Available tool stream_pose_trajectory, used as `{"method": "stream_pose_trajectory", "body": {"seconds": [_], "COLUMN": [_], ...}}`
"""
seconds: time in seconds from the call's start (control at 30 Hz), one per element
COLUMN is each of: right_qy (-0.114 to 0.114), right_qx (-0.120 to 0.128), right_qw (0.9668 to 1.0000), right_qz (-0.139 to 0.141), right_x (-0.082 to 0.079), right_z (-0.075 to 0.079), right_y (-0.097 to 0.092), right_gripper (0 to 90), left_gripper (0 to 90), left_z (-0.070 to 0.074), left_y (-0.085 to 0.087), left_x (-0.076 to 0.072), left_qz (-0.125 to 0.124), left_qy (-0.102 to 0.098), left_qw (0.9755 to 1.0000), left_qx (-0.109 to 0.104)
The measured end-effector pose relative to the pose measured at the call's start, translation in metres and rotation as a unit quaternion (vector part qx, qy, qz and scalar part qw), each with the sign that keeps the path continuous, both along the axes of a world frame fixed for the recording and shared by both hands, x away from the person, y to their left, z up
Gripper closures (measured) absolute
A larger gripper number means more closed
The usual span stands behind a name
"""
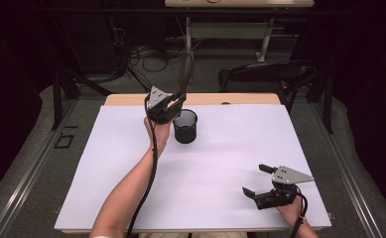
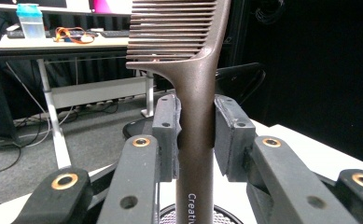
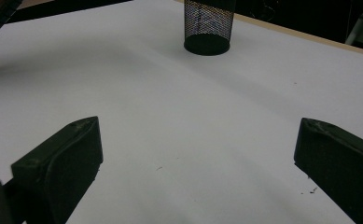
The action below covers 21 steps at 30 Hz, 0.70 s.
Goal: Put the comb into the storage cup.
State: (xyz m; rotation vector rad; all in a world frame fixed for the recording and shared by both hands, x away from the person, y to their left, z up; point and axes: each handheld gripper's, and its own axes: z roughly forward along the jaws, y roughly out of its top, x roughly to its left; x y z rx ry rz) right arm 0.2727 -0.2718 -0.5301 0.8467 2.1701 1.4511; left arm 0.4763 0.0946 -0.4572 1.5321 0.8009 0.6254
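Observation:
My left gripper [image 1: 178, 100] is raised over the far middle of the white table, shut on the handle of a brown comb [image 1: 187, 69] that stands upright with its teeth at the top. In the left gripper view the pads [image 2: 167, 126] press both sides of the comb [image 2: 195, 93] handle. Just right of and below that gripper stands a black mesh cup [image 1: 185, 126], whose rim [image 2: 230, 217] lies under the comb's lower end. Near the front right, my right gripper [image 1: 256, 179] rests low over the table, open with nothing between its jaws [image 3: 195, 158], facing the mesh cup [image 3: 208, 23].
The white table surface [image 1: 205, 163] has a wooden edge [image 1: 240, 98] at the back. Behind it stand a dark chair [image 1: 265, 74], a desk frame [image 1: 220, 29] and loose cables on the floor [image 1: 146, 59]. A person's forearm [image 1: 131, 188] crosses the table's left-middle.

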Motion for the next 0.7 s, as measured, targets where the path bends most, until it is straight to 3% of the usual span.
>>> {"method": "stream_pose_trajectory", "body": {"seconds": [0.33,0.7], "right_qy": [0.002,0.001], "right_qx": [0.000,0.000], "right_qw": [1.0000,1.0000], "right_qz": [0.000,0.001], "right_x": [0.0001,0.0001], "right_z": [0.0001,0.0001], "right_y": [-0.0001,-0.0002], "right_gripper": [0.8,0.9], "left_gripper": [72.1,72.1], "left_z": [-0.0008,-0.0046], "left_y": [-0.0028,-0.0058], "left_x": [0.0027,0.0050], "left_qz": [-0.002,-0.003], "left_qy": [-0.013,-0.015], "left_qw": [0.9999,0.9999], "left_qx": [0.001,0.003]}}
